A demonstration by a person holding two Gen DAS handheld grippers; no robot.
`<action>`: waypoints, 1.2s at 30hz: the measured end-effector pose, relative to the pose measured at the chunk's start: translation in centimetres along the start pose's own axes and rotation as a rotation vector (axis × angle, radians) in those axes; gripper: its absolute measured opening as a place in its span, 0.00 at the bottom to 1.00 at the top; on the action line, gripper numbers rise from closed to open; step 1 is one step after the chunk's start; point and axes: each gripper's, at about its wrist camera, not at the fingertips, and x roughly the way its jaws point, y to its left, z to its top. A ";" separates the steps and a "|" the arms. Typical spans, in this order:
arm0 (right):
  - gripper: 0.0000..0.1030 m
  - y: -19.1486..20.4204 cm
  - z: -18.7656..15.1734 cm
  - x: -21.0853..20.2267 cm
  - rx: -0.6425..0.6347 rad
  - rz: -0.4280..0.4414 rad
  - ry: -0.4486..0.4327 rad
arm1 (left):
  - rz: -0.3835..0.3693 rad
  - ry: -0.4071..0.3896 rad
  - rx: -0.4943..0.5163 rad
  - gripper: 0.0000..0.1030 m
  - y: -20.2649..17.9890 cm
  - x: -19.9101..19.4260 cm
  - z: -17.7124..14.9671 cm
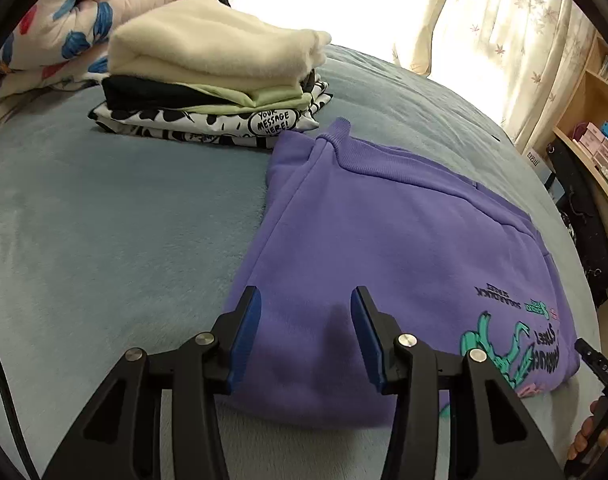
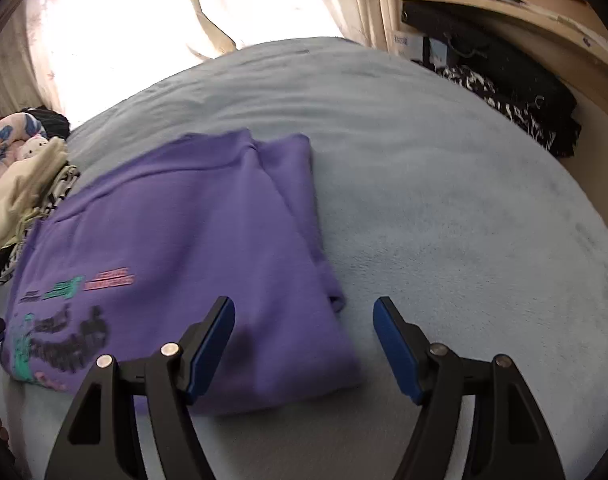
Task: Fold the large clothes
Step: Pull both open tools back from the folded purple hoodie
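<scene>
Evidently the purple fleece sweatshirt with a teal graphic (image 1: 384, 240) lies folded into a compact rectangle on the grey-blue plush bed cover (image 1: 103, 220), just beside the stack of folded clothes (image 1: 211, 92). The left hand-held gripper (image 1: 306, 300) and right hand-held gripper (image 2: 304, 312) hover over its near edge, jaws parted, holding nothing. Likely next: lift it onto the stack.
</scene>
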 end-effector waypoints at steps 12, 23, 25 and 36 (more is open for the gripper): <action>0.70 3.4 -0.5 -7.9 -0.041 0.037 -0.099 | -0.001 -0.021 0.043 0.55 -2.7 -7.8 -2.0; 0.71 6.3 -3.9 -13.7 -0.060 0.088 -0.139 | -0.027 -0.065 0.113 0.69 -5.7 -14.9 -5.4; 0.71 7.0 -4.9 -14.3 -0.081 0.116 -0.138 | -0.038 -0.063 0.114 0.71 -5.9 -15.7 -6.1; 0.71 10.6 -8.6 -16.0 -0.183 0.103 -0.164 | -0.133 0.008 0.085 0.73 -5.9 -16.2 -9.0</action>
